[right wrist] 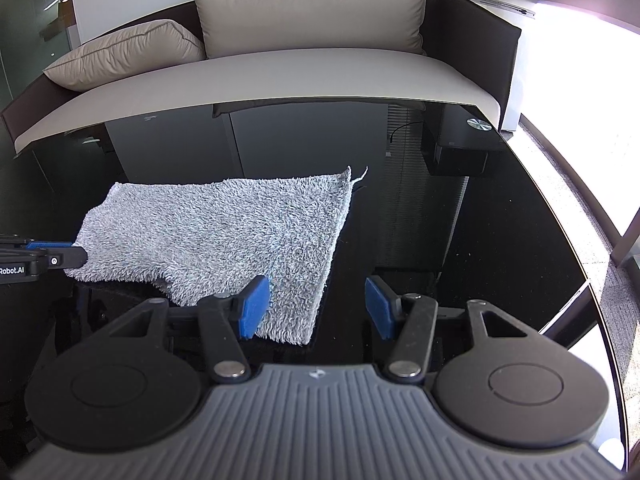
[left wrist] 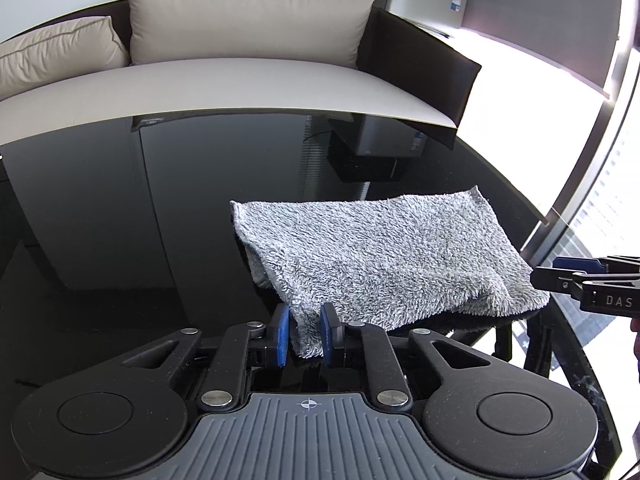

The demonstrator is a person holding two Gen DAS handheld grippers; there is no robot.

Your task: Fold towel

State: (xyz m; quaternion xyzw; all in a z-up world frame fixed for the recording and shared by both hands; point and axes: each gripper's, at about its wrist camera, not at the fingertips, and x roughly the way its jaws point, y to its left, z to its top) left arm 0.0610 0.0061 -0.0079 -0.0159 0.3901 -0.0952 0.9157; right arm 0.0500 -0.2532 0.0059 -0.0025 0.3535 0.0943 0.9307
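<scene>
A grey fluffy towel (left wrist: 384,252) lies folded on a glossy black table (left wrist: 160,220); it also shows in the right wrist view (right wrist: 224,236). My left gripper (left wrist: 306,334) has its blue pads partly closed around the towel's near left corner, with a small gap on each side. My right gripper (right wrist: 316,308) is open and empty at the towel's near right corner; its left pad (right wrist: 254,306) is over the towel's edge. The right gripper shows at the right edge of the left wrist view (left wrist: 568,276), and the left gripper at the left edge of the right wrist view (right wrist: 48,254).
A sofa (left wrist: 240,80) with beige cushions stands just behind the table's far edge. A bright window and metal frame (left wrist: 592,140) are at the right. The black table (right wrist: 500,240) has a curved edge on the right.
</scene>
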